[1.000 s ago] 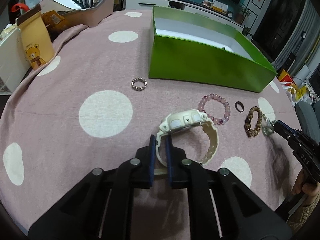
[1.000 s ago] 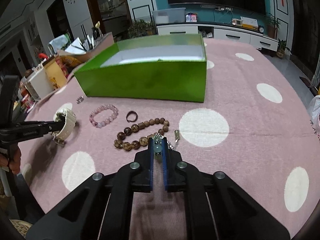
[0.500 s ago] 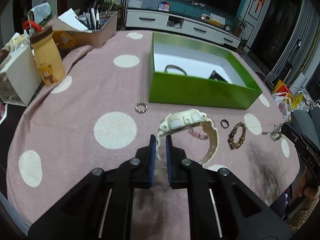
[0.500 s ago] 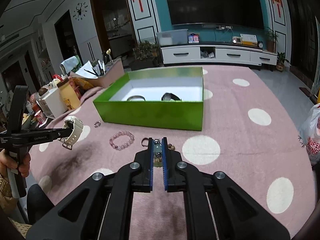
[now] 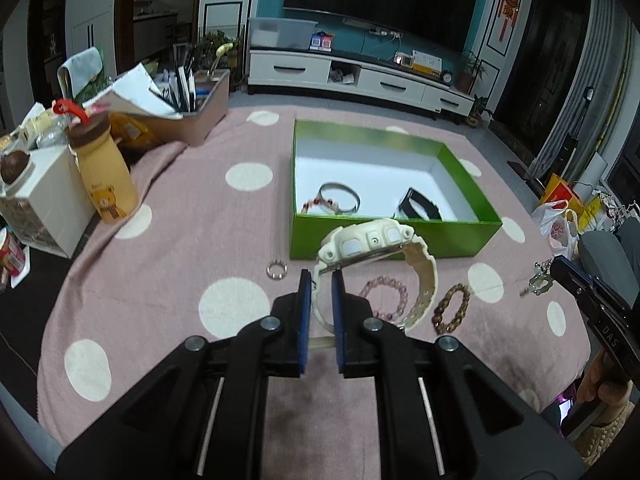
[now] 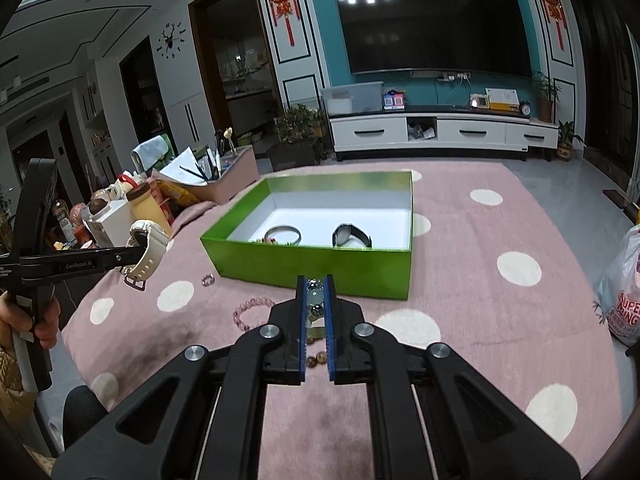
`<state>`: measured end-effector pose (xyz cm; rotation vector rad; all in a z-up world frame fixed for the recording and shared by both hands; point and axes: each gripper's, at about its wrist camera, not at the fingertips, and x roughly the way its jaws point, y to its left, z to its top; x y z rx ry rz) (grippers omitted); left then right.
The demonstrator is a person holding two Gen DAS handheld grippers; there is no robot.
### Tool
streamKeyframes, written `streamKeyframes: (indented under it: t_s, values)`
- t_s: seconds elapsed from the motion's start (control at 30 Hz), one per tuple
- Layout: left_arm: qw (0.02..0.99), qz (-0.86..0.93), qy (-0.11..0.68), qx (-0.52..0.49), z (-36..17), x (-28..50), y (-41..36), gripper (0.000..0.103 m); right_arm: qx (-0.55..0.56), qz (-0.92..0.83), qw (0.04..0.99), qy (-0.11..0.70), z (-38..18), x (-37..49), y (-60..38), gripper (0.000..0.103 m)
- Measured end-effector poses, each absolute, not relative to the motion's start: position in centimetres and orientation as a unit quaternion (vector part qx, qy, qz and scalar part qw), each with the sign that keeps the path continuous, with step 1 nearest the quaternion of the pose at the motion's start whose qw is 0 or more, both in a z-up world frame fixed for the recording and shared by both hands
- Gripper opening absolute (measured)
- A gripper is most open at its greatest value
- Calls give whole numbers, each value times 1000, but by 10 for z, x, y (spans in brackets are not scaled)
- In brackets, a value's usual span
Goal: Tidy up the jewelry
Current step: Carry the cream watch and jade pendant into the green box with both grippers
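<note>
My left gripper (image 5: 319, 277) is shut on the strap of a cream watch (image 5: 368, 242) and holds it in the air in front of the green box (image 5: 392, 236). The watch also shows in the right wrist view (image 6: 149, 245). My right gripper (image 6: 313, 281) is shut on a beaded silver charm piece (image 6: 315, 295), also lifted; it shows at the right in the left wrist view (image 5: 538, 280). The box (image 6: 320, 262) holds a silver bangle (image 5: 340, 196), a red bead bracelet (image 5: 316, 203) and a black watch (image 5: 418, 206). A pink bead bracelet (image 5: 384, 294), a brown bead bracelet (image 5: 452, 306) and a small ring (image 5: 277, 269) lie on the cloth.
The table wears a pink cloth with white dots (image 5: 236, 304). At the left edge stand a yellow bear bottle (image 5: 102, 178), a white box (image 5: 44, 204) and a bin of pens and papers (image 5: 188, 114). A plastic bag (image 6: 622, 292) sits at the right.
Both grippers have risen well above the cloth, carrying the cream watch and the charm piece. The inside of the green box has come into view.
</note>
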<state>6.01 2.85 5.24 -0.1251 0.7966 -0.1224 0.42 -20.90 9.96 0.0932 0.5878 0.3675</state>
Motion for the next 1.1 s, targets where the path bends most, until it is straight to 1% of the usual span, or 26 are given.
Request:
streamKeyframes:
  t_s: [0.67,1.1]
  values:
    - [926,-75,368,-38,83,113,-5,10,40,183,947,261,118,46,-201,7]
    - [922,-71,379,-36,77,174,-21,10,38,169,949,263,119,94,-195,7]
